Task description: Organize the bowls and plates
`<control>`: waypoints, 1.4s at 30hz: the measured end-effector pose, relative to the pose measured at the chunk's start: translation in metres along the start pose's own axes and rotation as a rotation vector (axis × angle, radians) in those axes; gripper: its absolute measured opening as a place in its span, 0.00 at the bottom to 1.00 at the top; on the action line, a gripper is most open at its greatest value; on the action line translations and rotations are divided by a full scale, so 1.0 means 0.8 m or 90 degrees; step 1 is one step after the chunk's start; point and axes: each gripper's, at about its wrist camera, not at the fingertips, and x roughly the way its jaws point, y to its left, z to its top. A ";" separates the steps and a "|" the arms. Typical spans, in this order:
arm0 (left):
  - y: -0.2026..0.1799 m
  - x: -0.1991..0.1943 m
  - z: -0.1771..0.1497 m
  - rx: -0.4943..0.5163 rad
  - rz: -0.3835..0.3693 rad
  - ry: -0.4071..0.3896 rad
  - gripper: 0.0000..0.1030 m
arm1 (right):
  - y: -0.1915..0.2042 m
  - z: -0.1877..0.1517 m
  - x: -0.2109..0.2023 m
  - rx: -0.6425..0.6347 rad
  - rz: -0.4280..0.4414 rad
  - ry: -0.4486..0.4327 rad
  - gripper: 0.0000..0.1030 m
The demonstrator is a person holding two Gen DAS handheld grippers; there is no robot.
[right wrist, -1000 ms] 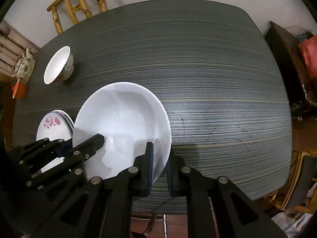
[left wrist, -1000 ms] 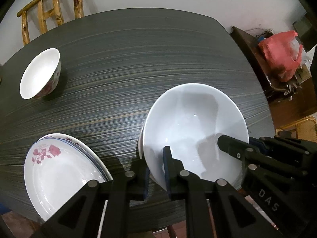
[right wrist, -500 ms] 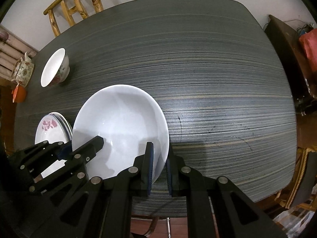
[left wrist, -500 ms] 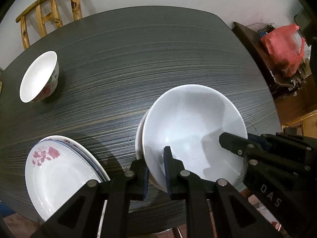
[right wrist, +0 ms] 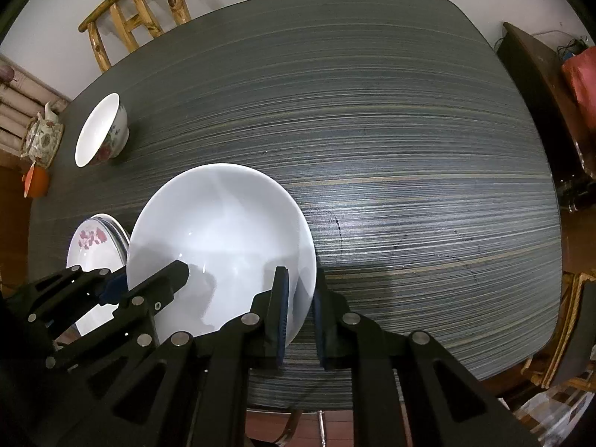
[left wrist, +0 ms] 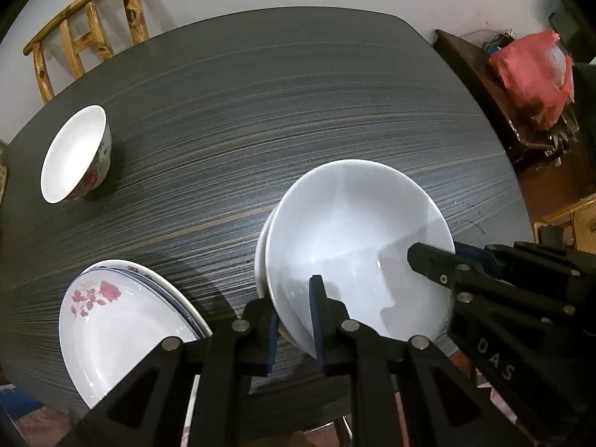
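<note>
1. The left gripper (left wrist: 292, 320), its jaws just easing wider, straddled the white bowl's (left wrist: 350, 238) rim at 7 o'clock.
2. The right gripper (right wrist: 300, 311) clamped the rim at 4 o'clock.
3. The table (right wrist: 409, 141) lay bare toward 12 and 3 o'clock.

the lower white bowl (left wrist: 260, 260) shows only a rim sliver beneath the upper bowl (left wrist: 354, 231).

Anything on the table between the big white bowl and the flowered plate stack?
Nothing visible. Only bare dark table separates the white bowl from the plate stack; the small flowered bowl sits well clear, farther back.
</note>
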 end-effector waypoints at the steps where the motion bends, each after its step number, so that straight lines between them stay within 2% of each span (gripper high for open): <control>1: -0.001 0.000 0.000 0.002 -0.001 0.002 0.17 | 0.000 0.000 0.001 0.000 0.000 0.001 0.13; 6: -0.004 -0.006 0.001 0.017 0.005 -0.002 0.30 | 0.000 -0.001 0.001 0.000 -0.001 0.004 0.13; 8: -0.002 -0.011 0.002 0.016 0.022 -0.016 0.48 | 0.000 0.000 -0.001 0.002 0.005 0.002 0.12; 9: 0.001 -0.014 0.003 0.013 0.027 -0.023 0.49 | 0.000 0.001 0.000 0.004 0.005 0.002 0.13; 12: 0.009 -0.020 0.005 0.009 0.003 -0.026 0.50 | 0.000 0.003 -0.002 0.001 0.003 0.000 0.13; 29: 0.049 -0.034 0.000 -0.001 0.023 -0.052 0.50 | 0.010 0.005 -0.013 0.000 -0.010 -0.011 0.13; 42: 0.127 -0.060 -0.007 -0.061 0.028 -0.077 0.50 | 0.043 0.013 -0.031 -0.022 -0.015 -0.024 0.13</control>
